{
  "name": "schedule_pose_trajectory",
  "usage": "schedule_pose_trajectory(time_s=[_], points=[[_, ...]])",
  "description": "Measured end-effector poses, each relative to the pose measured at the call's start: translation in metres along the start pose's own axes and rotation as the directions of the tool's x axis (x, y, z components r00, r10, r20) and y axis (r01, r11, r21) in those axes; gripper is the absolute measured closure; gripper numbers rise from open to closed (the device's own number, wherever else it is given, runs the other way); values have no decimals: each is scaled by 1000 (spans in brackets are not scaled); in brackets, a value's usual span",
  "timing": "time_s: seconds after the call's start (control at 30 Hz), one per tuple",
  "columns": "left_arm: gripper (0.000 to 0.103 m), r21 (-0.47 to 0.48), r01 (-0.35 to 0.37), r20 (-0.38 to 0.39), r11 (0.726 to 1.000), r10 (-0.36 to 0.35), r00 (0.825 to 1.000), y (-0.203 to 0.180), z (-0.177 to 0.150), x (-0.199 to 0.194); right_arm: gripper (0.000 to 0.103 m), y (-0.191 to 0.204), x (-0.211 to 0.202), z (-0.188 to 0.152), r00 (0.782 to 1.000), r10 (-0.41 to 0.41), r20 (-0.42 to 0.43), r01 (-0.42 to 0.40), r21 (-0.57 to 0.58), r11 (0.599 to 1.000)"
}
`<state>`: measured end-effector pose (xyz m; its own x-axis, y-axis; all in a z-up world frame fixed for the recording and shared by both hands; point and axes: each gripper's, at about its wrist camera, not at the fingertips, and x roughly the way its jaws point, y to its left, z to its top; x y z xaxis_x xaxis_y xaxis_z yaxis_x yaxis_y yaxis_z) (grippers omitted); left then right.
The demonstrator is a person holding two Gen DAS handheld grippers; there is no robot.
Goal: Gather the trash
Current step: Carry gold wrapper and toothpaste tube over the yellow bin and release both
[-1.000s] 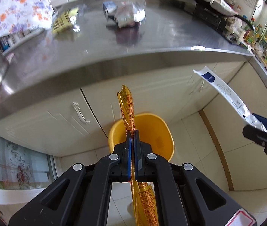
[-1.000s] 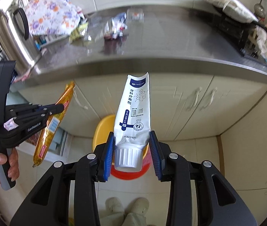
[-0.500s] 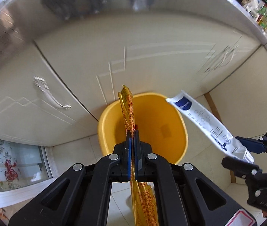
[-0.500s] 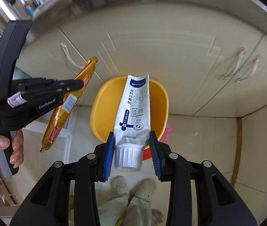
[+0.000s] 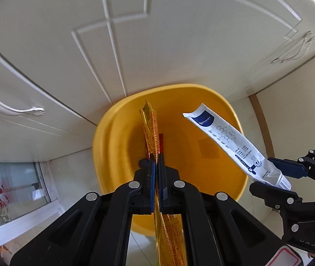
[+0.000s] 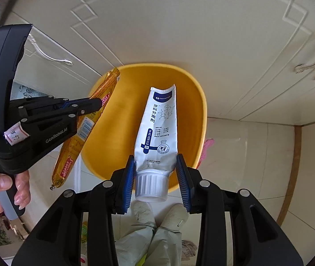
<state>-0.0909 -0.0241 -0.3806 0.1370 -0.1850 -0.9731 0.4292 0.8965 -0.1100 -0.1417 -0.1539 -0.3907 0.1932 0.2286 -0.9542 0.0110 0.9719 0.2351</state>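
My left gripper [image 5: 155, 161] is shut on a long orange snack wrapper [image 5: 150, 128] and holds it over the open yellow bin [image 5: 117, 137]. My right gripper [image 6: 155, 164] is shut on a white toothpaste tube [image 6: 157, 128] near its cap, with the tube's flat end pointing over the yellow bin [image 6: 193, 88]. The left gripper [image 6: 101, 104] with the wrapper [image 6: 75, 146] shows at the left in the right wrist view. The right gripper [image 5: 288, 180] with the tube [image 5: 228, 141] shows at the right in the left wrist view. Both items hang above the bin's mouth.
The bin stands on a tiled floor against cream cabinet doors [image 5: 135, 44] with metal handles [image 5: 8, 108]. The person's legs and shoes [image 6: 157, 217] are below the right gripper. A pink item [image 6: 207, 146] lies beside the bin. A glass door [image 5: 8, 190] is at the left.
Both grippers have dropped from counter height down toward the bin and closer to it, each still holding its item. The countertop has left the view.
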Motion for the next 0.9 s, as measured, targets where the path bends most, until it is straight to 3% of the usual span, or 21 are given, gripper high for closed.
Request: schedule_pose_trajectory(time_s=[0.3, 0.37, 0.47, 0.53, 0.9], points=[[98, 26, 6, -33, 1000, -5, 999, 3, 1, 23, 64, -5, 22, 7, 998, 36, -49, -37, -8, 999], [93, 22, 10, -32, 1000, -9, 999, 3, 2, 23, 61, -7, 23, 11, 998, 39, -46, -39, -2, 999], [83, 12, 15, -16, 1000, -15, 1000, 4, 3, 23, 49, -9, 21, 14, 998, 45, -32, -45, 8, 999], [71, 4, 13, -7, 1000, -13, 1000, 5, 3, 21, 45, -15, 16, 13, 999, 42, -16, -42, 9, 999], [70, -25, 16, 7, 1000, -16, 1000, 8, -3, 5, 45, -20, -13, 5, 999, 38, 22, -39, 20, 999]])
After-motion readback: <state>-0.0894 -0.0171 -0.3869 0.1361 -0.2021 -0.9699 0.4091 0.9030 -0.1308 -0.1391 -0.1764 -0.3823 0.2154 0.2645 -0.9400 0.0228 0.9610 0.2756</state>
